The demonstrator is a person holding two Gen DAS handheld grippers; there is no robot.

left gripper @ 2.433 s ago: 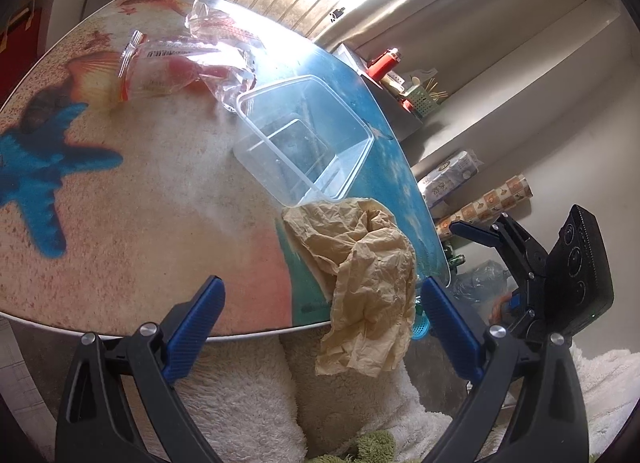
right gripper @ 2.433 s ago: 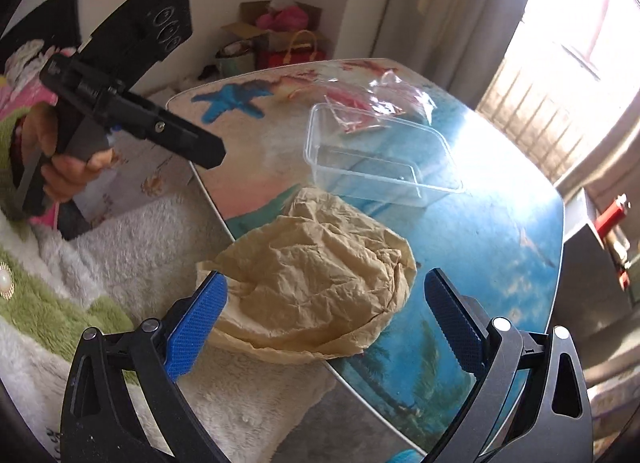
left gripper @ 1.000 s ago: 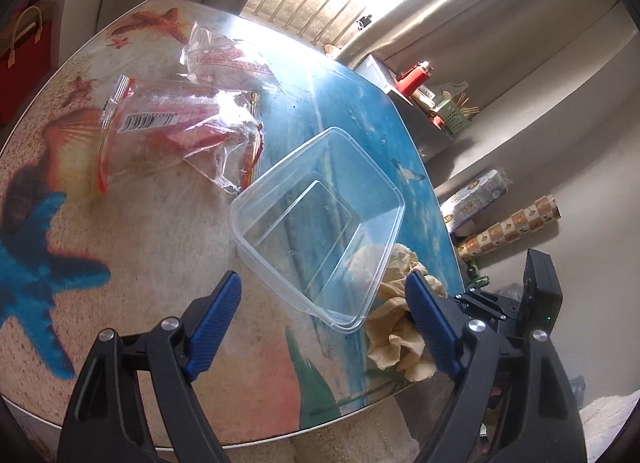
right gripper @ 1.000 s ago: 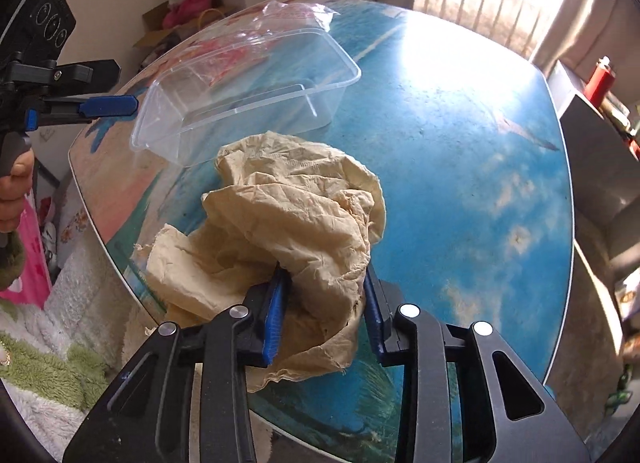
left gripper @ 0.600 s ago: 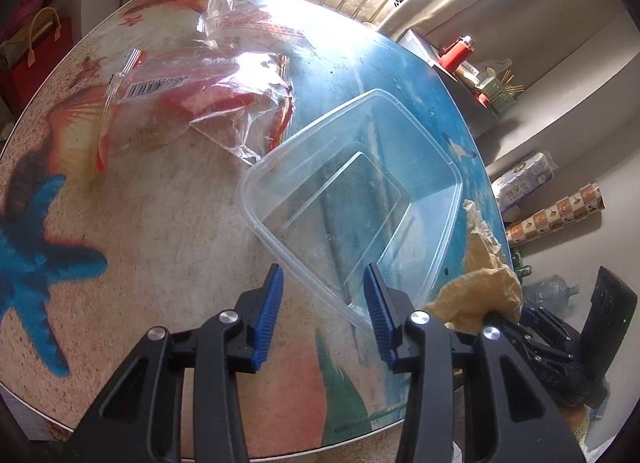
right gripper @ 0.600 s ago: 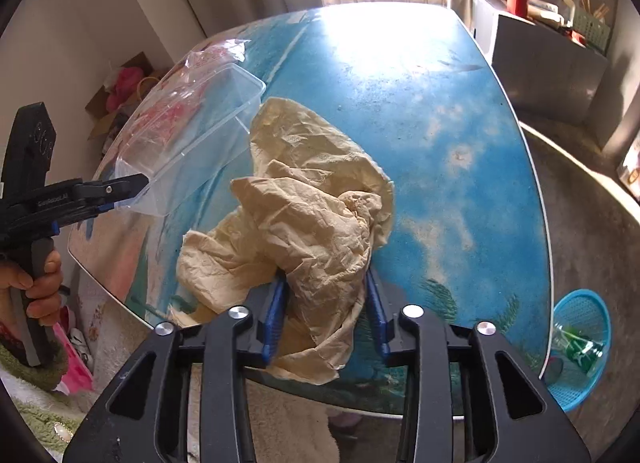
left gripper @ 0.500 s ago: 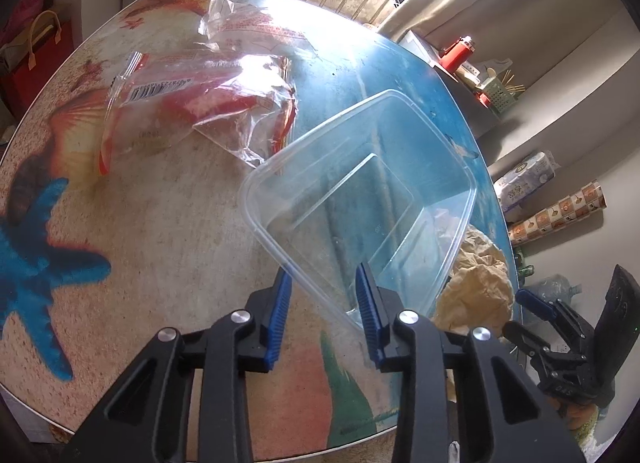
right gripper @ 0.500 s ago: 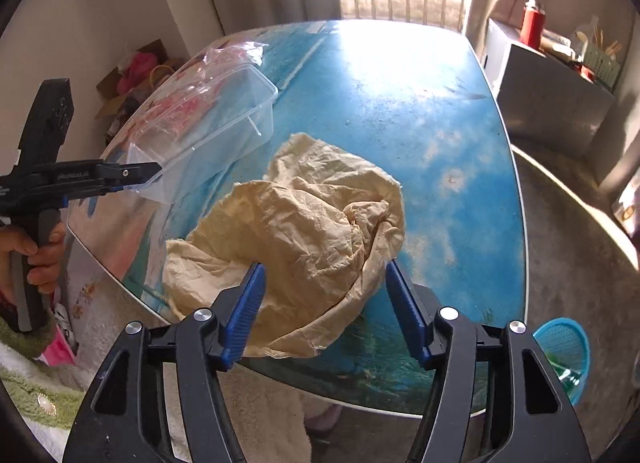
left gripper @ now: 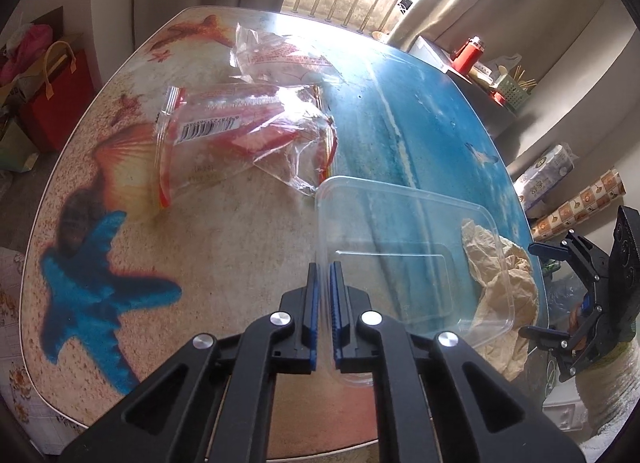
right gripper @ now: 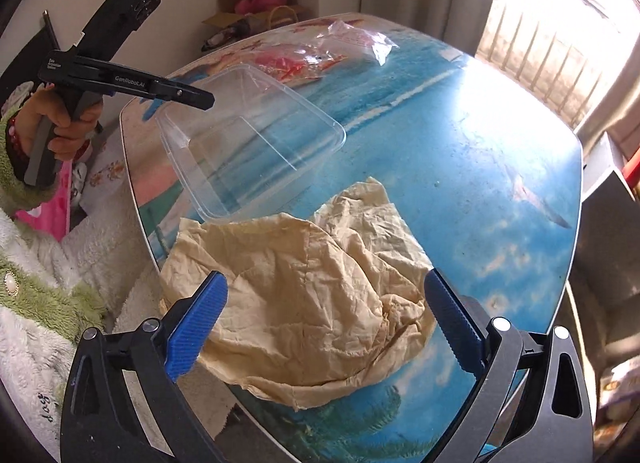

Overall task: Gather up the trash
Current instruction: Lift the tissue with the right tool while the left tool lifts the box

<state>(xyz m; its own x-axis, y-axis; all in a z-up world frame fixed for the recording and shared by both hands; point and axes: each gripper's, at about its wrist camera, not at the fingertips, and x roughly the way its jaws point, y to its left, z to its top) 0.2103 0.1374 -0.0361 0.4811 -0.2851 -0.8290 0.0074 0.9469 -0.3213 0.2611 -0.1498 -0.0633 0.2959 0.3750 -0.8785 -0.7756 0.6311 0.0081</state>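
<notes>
My left gripper point(left gripper: 323, 275) is shut on the rim of a clear plastic container point(left gripper: 404, 259), which it holds tilted over the table; it also shows in the right wrist view point(right gripper: 248, 135). A crumpled tan paper point(right gripper: 304, 295) lies at the table's near edge, its top edge against the container's lower rim point(left gripper: 504, 275). My right gripper point(right gripper: 324, 315) is open, its pads either side of the paper, not gripping it. Two clear wrappers with red print point(left gripper: 244, 131) point(left gripper: 276, 59) lie farther back on the table.
The round table point(left gripper: 420, 131) has a beach print with a blue starfish point(left gripper: 100, 291). A grey shelf with a red bottle point(left gripper: 468, 55) stands beyond it. Paper rolls point(left gripper: 548, 175) sit at the right, a red bag point(left gripper: 56, 87) on the floor at the left.
My left gripper closed fully on the container's rim and tilted it up. My right gripper let go of the tan paper, opened wide and drew back; the paper lies spread at the table's edge.
</notes>
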